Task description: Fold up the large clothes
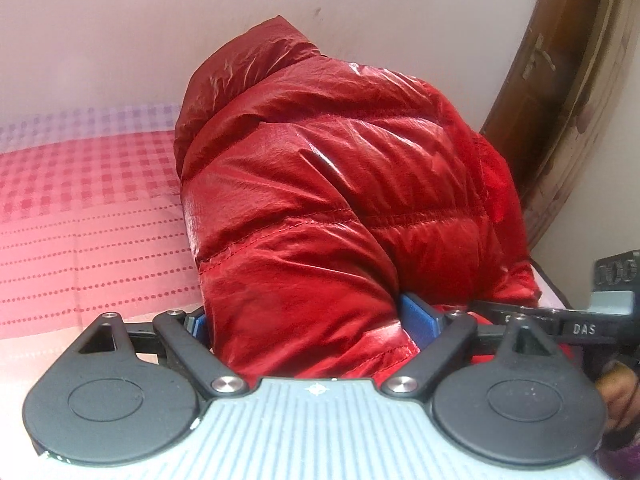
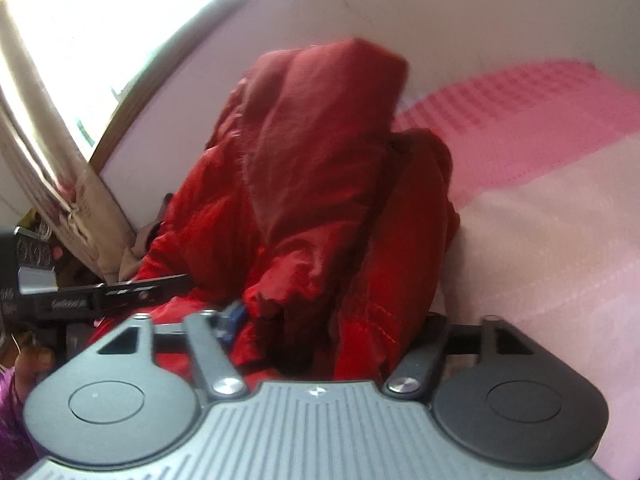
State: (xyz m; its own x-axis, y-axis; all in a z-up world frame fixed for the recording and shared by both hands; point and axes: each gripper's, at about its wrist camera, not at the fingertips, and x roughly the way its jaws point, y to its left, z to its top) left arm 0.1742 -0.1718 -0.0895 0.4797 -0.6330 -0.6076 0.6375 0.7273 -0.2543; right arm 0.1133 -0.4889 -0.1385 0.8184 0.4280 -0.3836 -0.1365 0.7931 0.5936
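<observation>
A shiny red puffer jacket [image 1: 340,168] lies bunched on a pink patterned bed cover [image 1: 80,208]. My left gripper [image 1: 308,320] has its blue pads [image 1: 418,318] on either side of a thick fold of the jacket and is shut on it. In the right wrist view the same jacket [image 2: 320,200] rises in a heap. My right gripper [image 2: 316,320] is shut on its near edge, with one blue pad [image 2: 234,316] showing and the other hidden by cloth. The other gripper shows at the edge of each view, at the right [image 1: 580,320] and at the left [image 2: 100,296].
A pale wall [image 1: 120,40] runs behind the bed. A brown wooden door frame [image 1: 560,100] stands at the right. A curtain [image 2: 52,160] and a bright window [image 2: 100,20] show at the left of the right wrist view. The pink cover [image 2: 560,220] spreads to the right.
</observation>
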